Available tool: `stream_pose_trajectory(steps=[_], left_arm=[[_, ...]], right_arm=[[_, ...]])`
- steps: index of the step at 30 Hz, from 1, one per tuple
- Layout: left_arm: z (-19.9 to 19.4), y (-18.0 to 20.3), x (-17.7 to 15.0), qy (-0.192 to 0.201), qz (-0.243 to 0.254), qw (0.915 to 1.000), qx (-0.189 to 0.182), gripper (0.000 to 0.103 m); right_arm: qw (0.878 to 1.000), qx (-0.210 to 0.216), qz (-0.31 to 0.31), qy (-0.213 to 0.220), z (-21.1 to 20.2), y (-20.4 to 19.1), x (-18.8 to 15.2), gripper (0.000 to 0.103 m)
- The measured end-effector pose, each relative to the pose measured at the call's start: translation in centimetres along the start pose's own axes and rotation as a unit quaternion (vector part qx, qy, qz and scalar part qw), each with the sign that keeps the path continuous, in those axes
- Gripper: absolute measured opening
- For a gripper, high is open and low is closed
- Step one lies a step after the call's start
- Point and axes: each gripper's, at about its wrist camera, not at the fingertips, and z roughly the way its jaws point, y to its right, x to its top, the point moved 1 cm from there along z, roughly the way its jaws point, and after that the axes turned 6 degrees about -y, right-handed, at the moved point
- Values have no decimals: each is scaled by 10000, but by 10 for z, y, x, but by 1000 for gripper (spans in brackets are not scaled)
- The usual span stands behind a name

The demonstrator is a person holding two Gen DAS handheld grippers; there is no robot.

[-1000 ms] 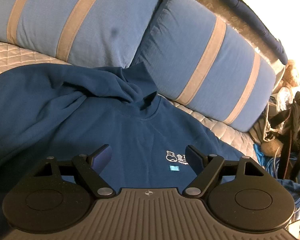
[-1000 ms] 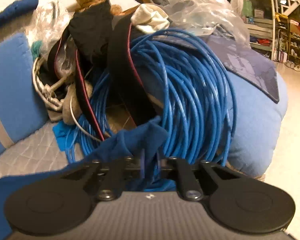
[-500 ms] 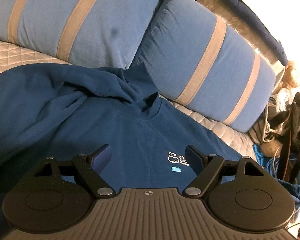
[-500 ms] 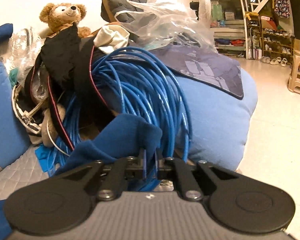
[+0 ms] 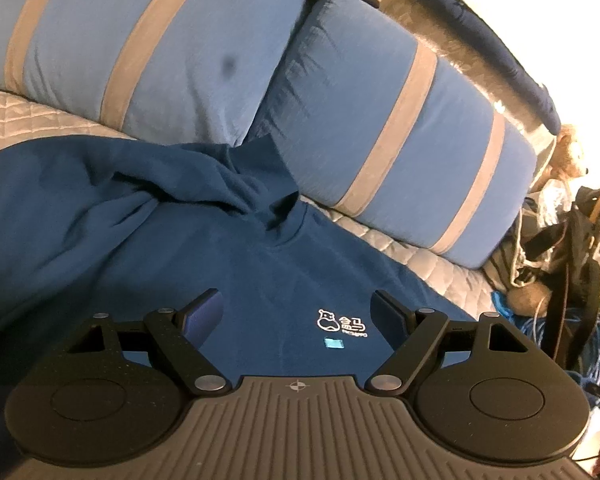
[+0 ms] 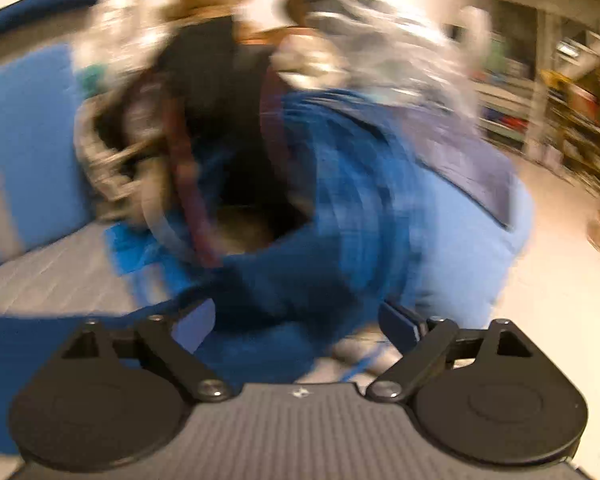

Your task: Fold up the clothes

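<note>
Here the right gripper (image 6: 296, 320) is opening its jaws, blue sweatshirt (image 6: 276, 292) fabric loose between them; the left gripper (image 5: 298, 312) hovers wide above the sweatshirt's chest.

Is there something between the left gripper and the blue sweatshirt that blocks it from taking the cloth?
Nothing visible does. The left gripper is open directly over the blue sweatshirt, and only the cloth with its small white logo shows between the fingers. The striped cushions lie behind, beyond the collar.
</note>
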Motion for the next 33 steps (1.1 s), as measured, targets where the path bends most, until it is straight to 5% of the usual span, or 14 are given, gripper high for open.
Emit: stream_pose_trajectory(steps=[3, 8, 13, 17, 21, 23, 24, 27, 33], left_arm=[[1, 2, -1, -5, 47, 10000, -2, 81], [2, 2, -1, -5, 51, 10000, 11, 81], [4, 1, -1, -18, 56, 10000, 15, 81], [6, 0, 0, -57, 45, 10000, 11, 81], [9, -1, 2, -94, 32, 10000, 1, 81], [10, -1, 1, -114, 46, 9999, 16, 81], [11, -1, 1, -123, 46, 9999, 21, 81], [12, 0, 1, -139, 47, 9999, 24, 81], [14, -2, 1, -217, 59, 9997, 39, 81]], right_arm=[[9917, 879, -936, 25, -11, -46, 4, 95], [9528, 2219, -2068, -151, -7, -128, 13, 94], [9173, 2771, -2839, -356, 22, -203, 18, 92], [9038, 2652, -3330, -439, 58, -249, 18, 89], [8952, 2544, -3591, -706, 92, -278, 10, 75], [8918, 2586, -3617, -835, 103, -287, 7, 57], [8909, 2579, -3630, -897, 108, -291, 5, 34], [8948, 2420, -3665, -805, 108, -292, 3, 3], [9250, 1618, -3388, -592, 117, -277, 13, 0]])
